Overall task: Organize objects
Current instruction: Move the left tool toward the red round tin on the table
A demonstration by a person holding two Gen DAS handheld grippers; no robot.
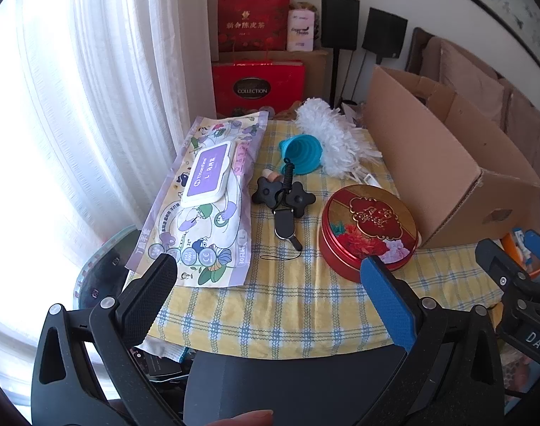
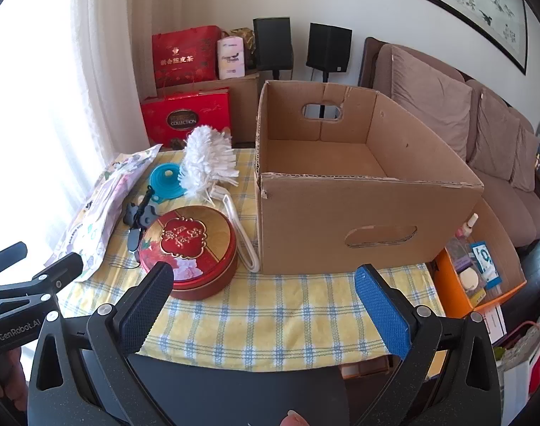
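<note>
Clutter covers the left half of the checked table [image 2: 270, 319]: a wipes pack [image 1: 206, 198], blue funnel [image 1: 300, 151], white duster [image 2: 206, 163] and red tin [image 2: 190, 248]. At right stands an open cardboard box [image 2: 341, 213]. Left gripper [image 1: 270, 273] and right gripper [image 2: 262, 280] hover near, fingers wide, holding nothing.

Yellow-and-blue checked tablecloth [image 2: 270, 319], red-and-gold floral tin [image 2: 190, 248], teal funnel [image 1: 300, 151], brown box [image 2: 341, 220]
</note>
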